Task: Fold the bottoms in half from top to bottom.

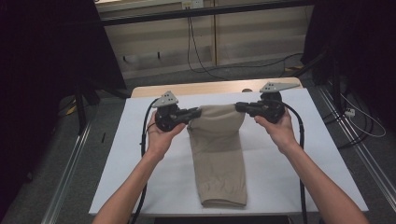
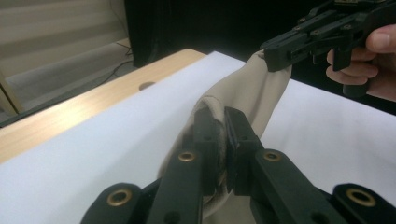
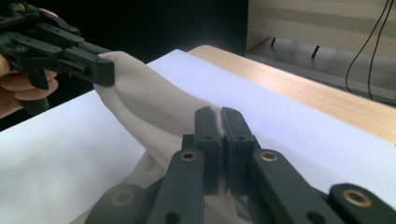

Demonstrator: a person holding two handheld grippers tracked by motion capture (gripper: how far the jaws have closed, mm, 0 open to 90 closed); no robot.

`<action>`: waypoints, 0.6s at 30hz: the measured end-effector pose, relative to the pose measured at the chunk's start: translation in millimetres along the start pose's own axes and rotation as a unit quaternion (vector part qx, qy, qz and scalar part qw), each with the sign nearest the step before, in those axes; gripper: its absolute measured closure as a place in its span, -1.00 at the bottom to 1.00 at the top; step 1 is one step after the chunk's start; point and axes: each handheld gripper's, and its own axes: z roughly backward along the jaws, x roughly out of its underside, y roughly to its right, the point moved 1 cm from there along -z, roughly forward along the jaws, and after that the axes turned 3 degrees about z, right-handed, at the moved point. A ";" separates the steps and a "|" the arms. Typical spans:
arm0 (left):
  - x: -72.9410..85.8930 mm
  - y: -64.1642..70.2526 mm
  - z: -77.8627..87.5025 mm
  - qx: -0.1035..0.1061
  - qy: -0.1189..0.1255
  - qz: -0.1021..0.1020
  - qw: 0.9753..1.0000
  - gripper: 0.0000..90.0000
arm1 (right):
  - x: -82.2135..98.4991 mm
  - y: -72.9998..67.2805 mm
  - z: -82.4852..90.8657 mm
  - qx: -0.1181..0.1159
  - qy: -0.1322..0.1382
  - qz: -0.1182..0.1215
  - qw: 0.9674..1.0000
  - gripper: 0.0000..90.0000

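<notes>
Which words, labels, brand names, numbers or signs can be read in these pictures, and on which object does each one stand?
None can be read. The beige folded cloth garment, the white sheet covering the table, the black left claw and the black right claw carry no visible writing. The small white wall plate at the far wall is too small to read.

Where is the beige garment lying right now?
In the high view the beige garment lies along the middle of the white table cover, its far end lifted between the left gripper and the right gripper, each clamped on a corner.
</notes>
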 end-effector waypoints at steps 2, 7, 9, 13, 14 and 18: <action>5.4 9.7 2.9 0.005 -0.007 -0.009 1.000 0.89 | 8.4 -7.7 5.7 -0.003 -0.005 0.003 1.000 0.92; 20.7 34.5 11.7 0.020 -0.031 -0.025 0.999 0.89 | 32.3 -27.8 20.8 -0.012 -0.015 0.005 1.000 0.92; 30.4 46.0 15.5 0.030 -0.045 -0.029 0.998 0.89 | 41.6 -36.4 26.0 -0.017 -0.019 0.004 1.000 0.92; 56.3 64.7 24.8 0.041 -0.063 -0.022 0.997 0.88 | 62.1 -56.6 33.6 -0.036 -0.031 0.004 0.999 0.92; 64.3 68.5 26.9 0.047 -0.072 -0.016 0.996 0.88 | 66.7 -60.4 34.1 -0.041 -0.036 0.004 0.999 0.92; 86.0 80.2 32.2 0.065 -0.104 -0.023 0.992 0.87 | 92.2 -80.9 32.3 -0.056 -0.087 0.015 0.995 0.91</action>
